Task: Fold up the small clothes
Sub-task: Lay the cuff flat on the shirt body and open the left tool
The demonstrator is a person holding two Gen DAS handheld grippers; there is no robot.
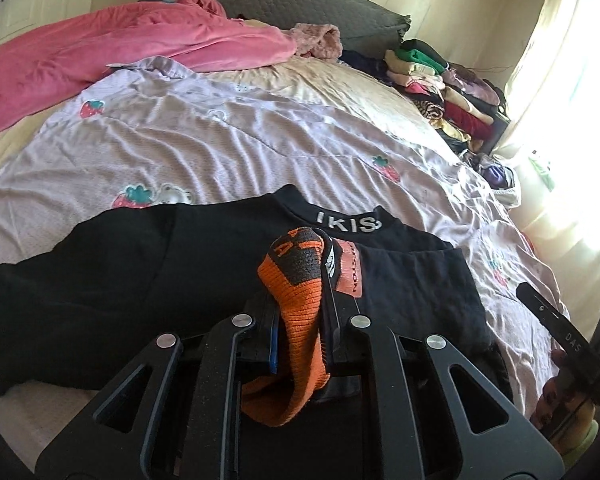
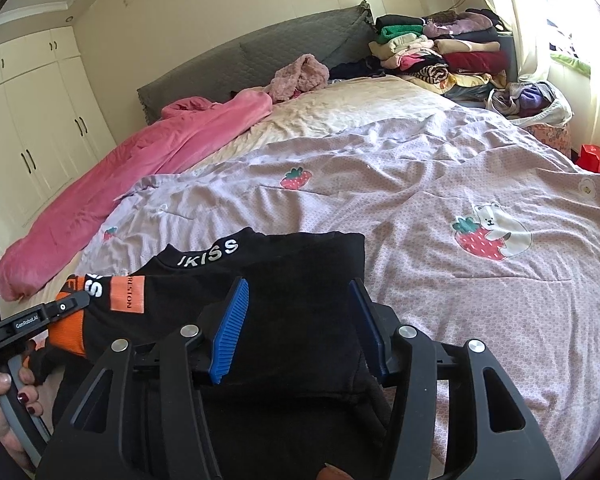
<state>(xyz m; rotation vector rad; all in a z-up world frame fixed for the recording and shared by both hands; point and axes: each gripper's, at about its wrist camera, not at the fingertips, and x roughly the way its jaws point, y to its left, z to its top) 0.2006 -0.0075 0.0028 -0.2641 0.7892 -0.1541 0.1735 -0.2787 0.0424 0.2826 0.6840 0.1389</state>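
A white bag (image 2: 548, 114) at the bed's far corner holds purple and grey clothes. The black top (image 1: 140, 280) lies on the quilt (image 1: 220, 140). The left hand-held gripper (image 1: 300, 320) is clamped on its orange cuff (image 1: 296, 292). The right hand-held gripper (image 2: 300, 320) hangs wide open over the top's folded body, gripping nothing.

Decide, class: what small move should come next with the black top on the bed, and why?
Probably the left tool carries the orange-cuffed sleeve it grips across the black long-sleeved top, since the right tool hangs open over the body.
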